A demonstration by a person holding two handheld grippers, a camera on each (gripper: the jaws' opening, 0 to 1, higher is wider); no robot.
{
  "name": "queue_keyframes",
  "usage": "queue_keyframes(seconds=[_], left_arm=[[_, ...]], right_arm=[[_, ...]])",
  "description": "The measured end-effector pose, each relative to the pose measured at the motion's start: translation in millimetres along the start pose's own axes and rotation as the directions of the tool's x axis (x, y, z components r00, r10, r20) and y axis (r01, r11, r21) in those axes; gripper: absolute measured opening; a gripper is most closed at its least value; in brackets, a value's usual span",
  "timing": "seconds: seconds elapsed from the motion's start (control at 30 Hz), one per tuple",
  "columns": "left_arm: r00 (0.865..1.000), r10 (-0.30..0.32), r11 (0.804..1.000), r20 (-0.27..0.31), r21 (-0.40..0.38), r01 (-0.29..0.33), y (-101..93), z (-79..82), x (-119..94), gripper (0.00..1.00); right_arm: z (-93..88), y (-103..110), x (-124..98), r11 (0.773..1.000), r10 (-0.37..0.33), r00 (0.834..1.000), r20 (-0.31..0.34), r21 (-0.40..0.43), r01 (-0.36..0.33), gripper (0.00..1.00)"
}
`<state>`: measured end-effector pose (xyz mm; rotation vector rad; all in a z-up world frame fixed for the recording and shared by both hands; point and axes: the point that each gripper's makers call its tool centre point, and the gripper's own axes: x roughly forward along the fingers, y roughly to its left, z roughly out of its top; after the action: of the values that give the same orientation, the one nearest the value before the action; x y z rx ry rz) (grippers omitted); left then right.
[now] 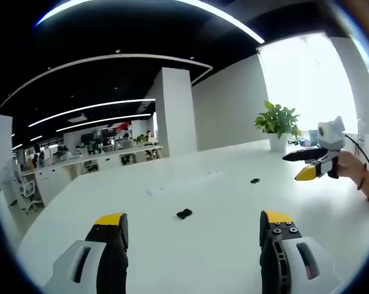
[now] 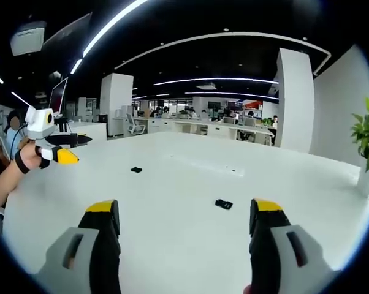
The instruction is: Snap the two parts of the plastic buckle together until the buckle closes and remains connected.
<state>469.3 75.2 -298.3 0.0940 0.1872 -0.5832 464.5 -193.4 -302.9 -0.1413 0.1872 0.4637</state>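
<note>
Your left gripper (image 1: 194, 223), seen in the left gripper view, rises from the bottom edge with its yellow-tipped black jaws spread wide and nothing between them, above the broad white desk (image 1: 221, 245). Ahead of the jaws, a small black plastic buckle part (image 1: 184, 213) lies flat on the desk; a second small black plastic buckle part (image 1: 254, 180) lies farther off, well apart from the first. At the right of this view your right gripper (image 1: 308, 173) hangs above the desk, held in a hand (image 1: 356, 171), near a green potted plant (image 1: 277, 122). In the right gripper view, the right gripper (image 2: 186, 211) likewise has its jaws spread and empty. One buckle part (image 2: 223, 204) lies on the desk (image 2: 172, 245) just ahead of the right jaw, the other (image 2: 136, 169) farther off to the left. The left gripper (image 2: 67, 157) shows at the left edge; its jaw state cannot be told there.
</note>
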Motion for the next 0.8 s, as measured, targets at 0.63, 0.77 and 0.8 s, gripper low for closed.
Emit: queue_keyframes(seconds=[0.63, 0.77, 0.8], left_arm=[[0.998, -0.051, 0.999, 0.043, 0.020, 0.050, -24.6, 14.5, -5, 0.90], [0.998, -0.051, 0.998, 0.049, 0.036, 0.049, -25.4, 16.3, -7, 0.90], [0.998, -0.051, 0.998, 0.049, 0.037, 0.049, -25.3, 16.3, -7, 0.90]], right_arm=[[5.2, 1, -4, 1.000, 0.003, 1.000, 0.019, -0.007, -0.003, 0.87], [9.4, 4, -9, 1.000, 0.005, 0.999, 0.040, 0.005, -0.005, 0.87], [10.7, 3, -9, 1.000, 0.000, 0.999, 0.044, 0.002, 0.000, 0.87]])
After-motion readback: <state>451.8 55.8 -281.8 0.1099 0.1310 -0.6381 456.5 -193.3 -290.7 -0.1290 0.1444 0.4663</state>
